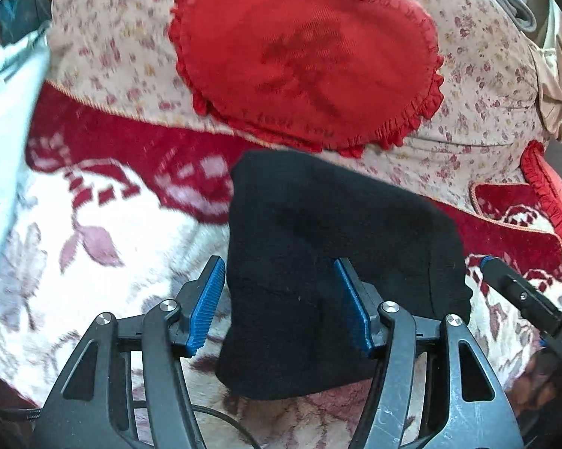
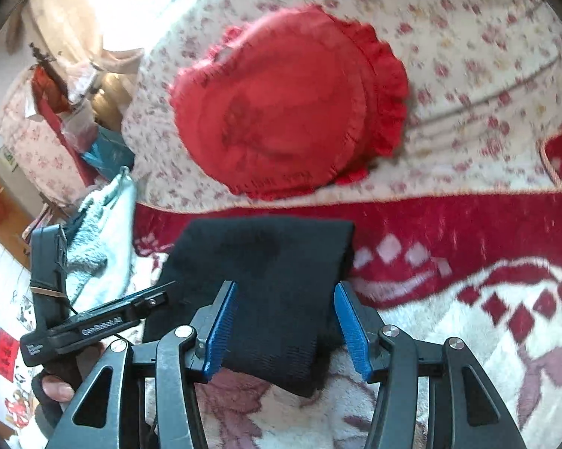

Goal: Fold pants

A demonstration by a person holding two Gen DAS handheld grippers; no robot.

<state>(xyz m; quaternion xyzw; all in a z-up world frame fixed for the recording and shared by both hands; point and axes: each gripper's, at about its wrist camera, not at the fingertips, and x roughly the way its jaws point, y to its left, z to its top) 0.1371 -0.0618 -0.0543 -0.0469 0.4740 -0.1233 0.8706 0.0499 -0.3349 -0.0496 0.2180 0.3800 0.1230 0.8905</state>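
The black pants (image 1: 329,262) lie folded into a compact bundle on a red and white floral blanket (image 1: 93,224). My left gripper (image 1: 279,280) is open, its blue pads either side of the bundle's near left part, hovering over it. In the right wrist view the pants (image 2: 266,284) lie between the open jaws of my right gripper (image 2: 284,307). The right gripper also shows at the right edge of the left wrist view (image 1: 520,295). The left gripper shows at the left of the right wrist view (image 2: 93,321), held by a hand.
A red frilled heart-shaped cushion (image 1: 307,56) leans on a floral quilt (image 1: 479,86) behind the pants. A pale blue towel (image 2: 101,239) lies to the left. A second red cushion (image 1: 550,187) sits at the right. Room clutter (image 2: 48,104) fills the far left.
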